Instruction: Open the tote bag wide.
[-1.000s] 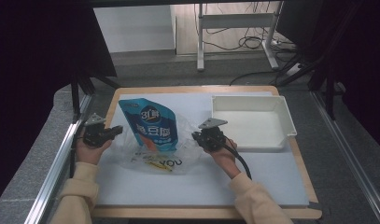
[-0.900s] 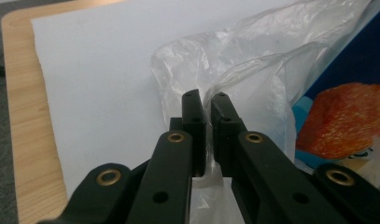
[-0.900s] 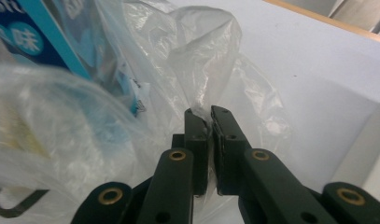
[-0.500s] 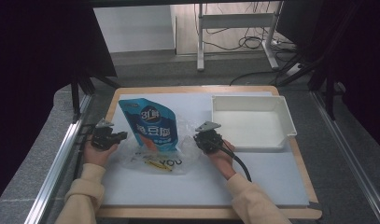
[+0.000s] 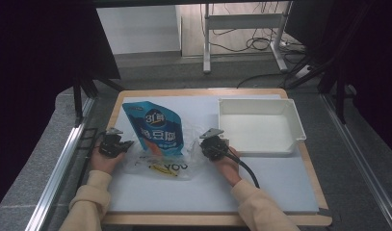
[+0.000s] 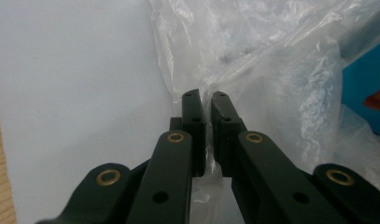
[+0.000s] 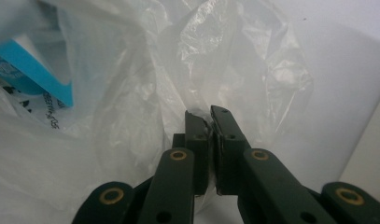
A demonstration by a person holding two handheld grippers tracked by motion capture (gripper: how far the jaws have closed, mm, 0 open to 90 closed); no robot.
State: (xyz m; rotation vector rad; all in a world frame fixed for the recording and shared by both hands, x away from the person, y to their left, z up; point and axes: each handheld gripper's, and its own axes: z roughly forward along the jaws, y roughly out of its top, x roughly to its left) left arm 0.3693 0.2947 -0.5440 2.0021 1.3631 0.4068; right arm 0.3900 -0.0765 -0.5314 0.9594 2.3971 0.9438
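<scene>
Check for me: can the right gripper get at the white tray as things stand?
Probably not yet. The right gripper is shut on the clear plastic bag. The white tray sits just beyond it with nothing between, so it must let go first.

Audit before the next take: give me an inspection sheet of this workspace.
Surface: pale mat on a wooden table.
Job's things: clear plastic bag lying on the mat; blue pouch partly inside it.
Clutter: empty white tray, to the right of the bag.
Grippers: left tongs shut on the bag's film; right tongs shut on the film at the opposite side.
Cables: black lead trailing from the right tongs; more on the floor beyond.
Surroundings: metal frame legs, dark curtains.
</scene>
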